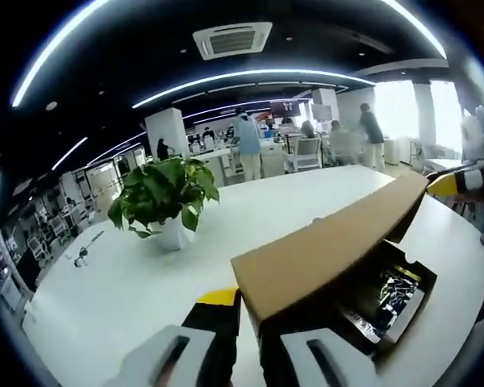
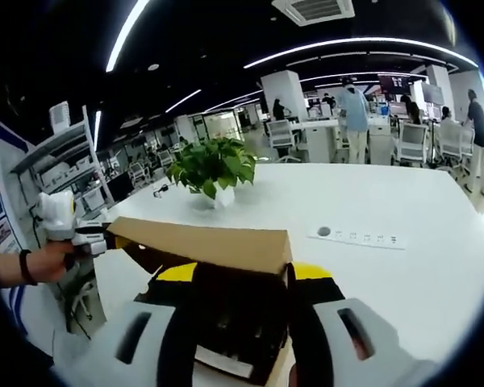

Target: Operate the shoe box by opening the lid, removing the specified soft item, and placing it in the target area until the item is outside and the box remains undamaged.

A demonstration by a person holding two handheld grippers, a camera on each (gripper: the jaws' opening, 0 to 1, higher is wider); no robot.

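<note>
A brown cardboard shoe box lid (image 1: 331, 250) stands raised over the black box (image 1: 403, 310), which sits on a white table (image 1: 113, 298). Inside lies a dark soft item with yellow-green marks (image 1: 394, 292). My left gripper (image 1: 246, 310) is shut on the lid's near corner. In the right gripper view it reaches in from the left, and its yellow tip (image 2: 117, 240) pinches the lid (image 2: 202, 240). My right gripper (image 2: 244, 272) is open, its yellow-tipped jaws wide apart over the dark box interior (image 2: 234, 322) at the lid's other end. In the left gripper view its yellow tip (image 1: 445, 185) shows by the lid's far corner.
A potted green plant (image 1: 165, 197) in a white pot stands mid-table. A flush power socket strip (image 2: 356, 236) sits right of the box. A small object (image 1: 83, 256) lies near the table's left edge. Chairs, desks and several people are far behind; shelving (image 2: 68, 181) stands at left.
</note>
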